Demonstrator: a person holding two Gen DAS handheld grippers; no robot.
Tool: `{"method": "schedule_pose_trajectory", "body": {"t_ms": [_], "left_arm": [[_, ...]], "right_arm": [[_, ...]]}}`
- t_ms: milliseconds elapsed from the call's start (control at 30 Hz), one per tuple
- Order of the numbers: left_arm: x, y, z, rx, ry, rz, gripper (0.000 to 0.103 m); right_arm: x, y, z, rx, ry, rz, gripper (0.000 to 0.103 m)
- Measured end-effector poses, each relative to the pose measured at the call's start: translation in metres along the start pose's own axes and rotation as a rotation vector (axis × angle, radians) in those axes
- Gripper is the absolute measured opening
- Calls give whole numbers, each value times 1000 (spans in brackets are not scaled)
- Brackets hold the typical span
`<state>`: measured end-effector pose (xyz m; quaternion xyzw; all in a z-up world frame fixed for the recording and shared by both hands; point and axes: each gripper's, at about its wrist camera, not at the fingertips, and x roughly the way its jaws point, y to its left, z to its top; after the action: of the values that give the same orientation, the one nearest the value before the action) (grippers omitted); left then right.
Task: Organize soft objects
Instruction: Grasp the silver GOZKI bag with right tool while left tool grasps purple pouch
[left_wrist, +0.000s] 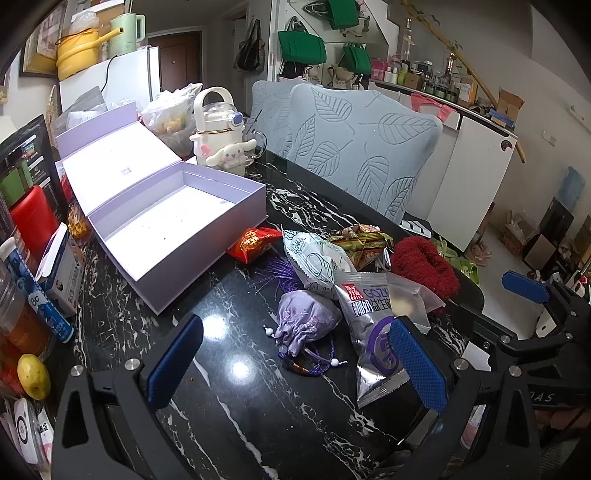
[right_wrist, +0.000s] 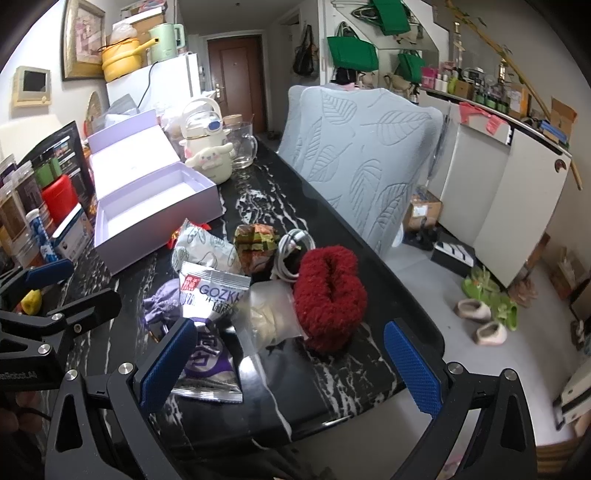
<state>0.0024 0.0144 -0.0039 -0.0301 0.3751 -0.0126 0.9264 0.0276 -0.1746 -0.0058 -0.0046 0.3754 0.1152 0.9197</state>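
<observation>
left gripper (left_wrist: 295, 363): jaws wide apart, holds nothing; lavender pouch (left_wrist: 308, 319) lies between the fingers on the table, untouched; right pad (left_wrist: 417, 365) overlaps the silver snack packet (left_wrist: 369, 332), contact unclear
right gripper (right_wrist: 291, 363): jaws wide apart, empty; left pad (right_wrist: 168, 365) sits over the same silver packet's lower end, touching or not, can't tell
red fuzzy item (right_wrist: 328, 299): on black marble table (right_wrist: 332, 384) near its edge, between right gripper's fingers but further out
clear bag (right_wrist: 269, 317): against the red fuzzy item, beside packet
other soft stuff: pale patterned packet (left_wrist: 314, 262), green-orange wrapper (left_wrist: 360, 240), red packet (left_wrist: 253, 240), piled mid-table
lilac box (left_wrist: 173, 221): open, left of pile, nothing visible inside
</observation>
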Motion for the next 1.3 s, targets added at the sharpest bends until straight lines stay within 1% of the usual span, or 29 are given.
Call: {"method": "schedule_pose_trajectory", "body": {"t_ms": [100,233,467,667,800,833,900,1000,1067,1133,1200,1267,1300], "left_arm": [[-2,0,-2,-4,-2,-4,103],[-3,3,-5,-17,2,-26,103],[4,16,-10,-56,27,20,103],[18,33,-19,-98,70,33,103],[29,40,-26,-113,101,25,103],[31,42,-27,-117,108,22,103],[36,43,-30,-123,124,15,103],[43,46,-32,-135,143,12,103],[47,49,-31,-142,151,5,103],[48,50,-29,-142,149,8,103],[50,52,-27,-140,144,8,103],[51,54,-23,-139,139,11,103],[51,56,-22,-140,136,12,103]], "right_arm": [[1,1,-1,-4,7,17,103],[3,6,-3,-28,10,46,103],[16,13,-8,-51,38,88,103],[30,18,-11,-53,71,123,103],[40,21,-11,-64,92,126,97],[41,21,-11,-63,94,126,91],[45,21,-10,-61,109,134,83],[46,22,-8,-55,116,160,76],[43,24,-8,-63,107,190,73],[36,29,-7,-94,76,217,69],[33,37,-7,-130,56,245,69],[36,45,-9,-159,61,287,67],[41,49,-11,-172,79,300,66]]}}
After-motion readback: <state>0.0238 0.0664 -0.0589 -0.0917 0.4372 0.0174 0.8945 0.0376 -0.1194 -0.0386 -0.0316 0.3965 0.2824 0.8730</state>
